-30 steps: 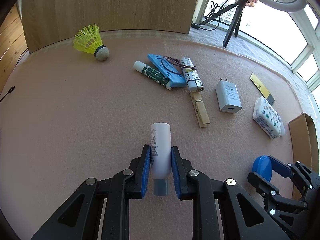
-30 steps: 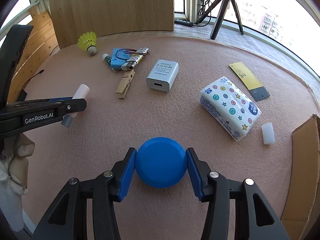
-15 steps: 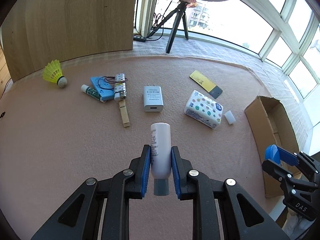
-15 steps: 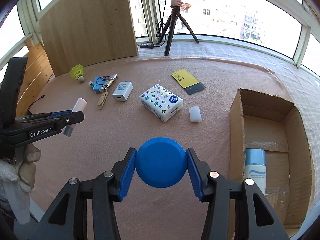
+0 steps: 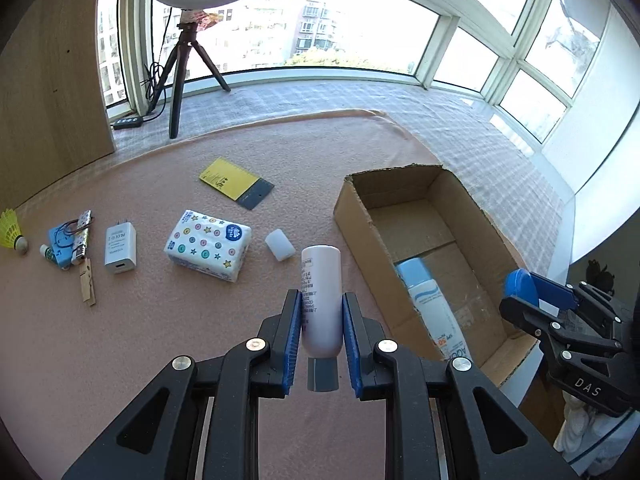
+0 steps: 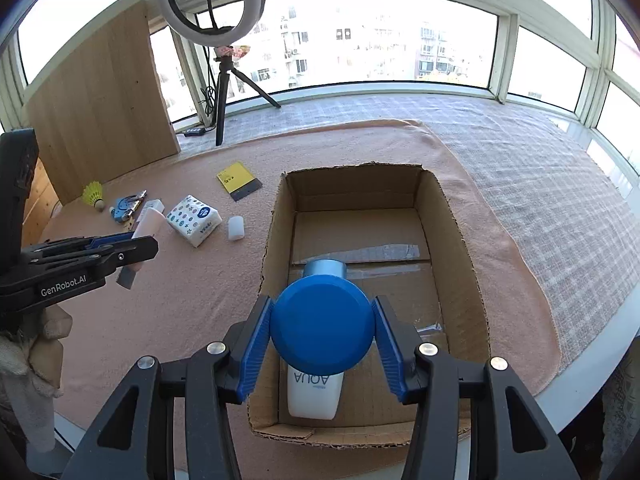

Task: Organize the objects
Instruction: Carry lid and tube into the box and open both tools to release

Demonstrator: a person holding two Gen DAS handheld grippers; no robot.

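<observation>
Pink mat [image 5: 160,360] by bay windows; box [image 6: 276,216] at right, holding one spray can [image 6: 316,396]. Left gripper [image 5: 320,344] pinching white bottle [image 5: 320,300] mid-body, near box; right gripper [image 6: 322,332] clamping blue disc [image 6: 322,324] over box. Both likely light, rigid, smooth; grip across flanks.

Your right gripper [image 6: 322,334] clamps a round blue lid [image 6: 322,326] directly above the open cardboard box [image 6: 460,236], where a white AQUA bottle [image 6: 316,394] lies (blue cap pointing away). Off to its left, your left gripper [image 6: 132,242] pinches a white bottle [image 6: 147,222].
</observation>
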